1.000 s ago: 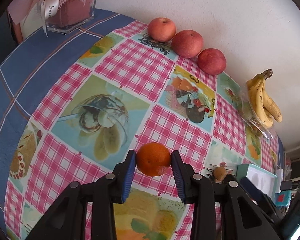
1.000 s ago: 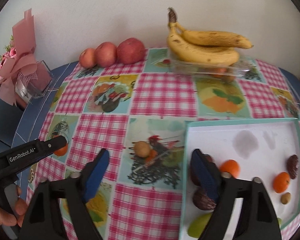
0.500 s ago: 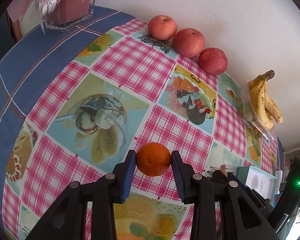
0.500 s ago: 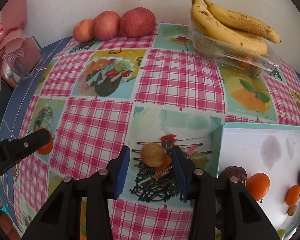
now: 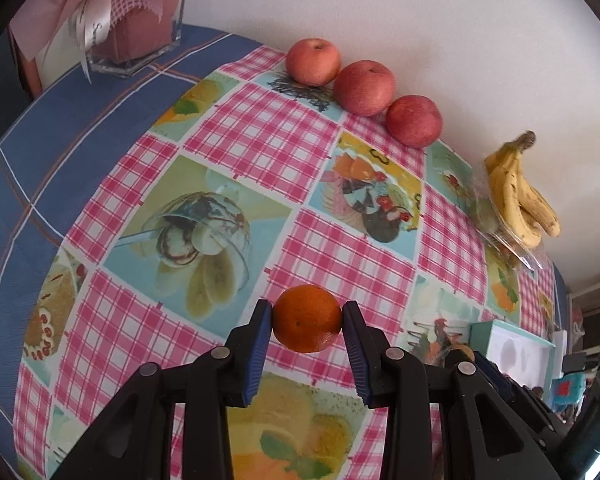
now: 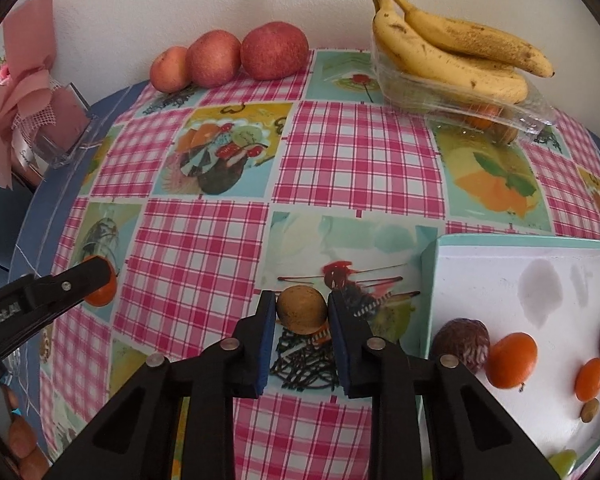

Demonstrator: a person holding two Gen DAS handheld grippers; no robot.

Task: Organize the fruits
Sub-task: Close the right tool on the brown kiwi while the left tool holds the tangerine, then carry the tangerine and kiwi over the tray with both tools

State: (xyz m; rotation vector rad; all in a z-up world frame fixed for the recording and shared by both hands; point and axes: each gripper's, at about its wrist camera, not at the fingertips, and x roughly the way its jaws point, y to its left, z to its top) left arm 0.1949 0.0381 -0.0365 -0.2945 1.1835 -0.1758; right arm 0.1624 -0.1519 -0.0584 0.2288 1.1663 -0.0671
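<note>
Orange [image 5: 307, 318]: round, glossy, clamped between blue pads above the checked cloth. Small brown round fruit [image 6: 301, 309]: matte, gripped between pads beside the tray [image 6: 428, 280]. Three red apples [image 5: 364, 87] in a row against the wall, touching. Bananas [image 6: 452, 54], spotted, lie on a clear box. Tray holds two oranges [image 6: 512, 360], dark wrinkled fruits (type unclear) and a small nut-like piece.

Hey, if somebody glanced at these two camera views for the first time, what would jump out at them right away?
Probably the two grips up front: the left gripper clamps an orange mandarin, and the right gripper has just been closing on a small brown round fruit beside the teal-rimmed tray. Next, the three red apples lined along the wall and the bananas atop a clear plastic box, on the loud pink checked tablecloth.
</note>
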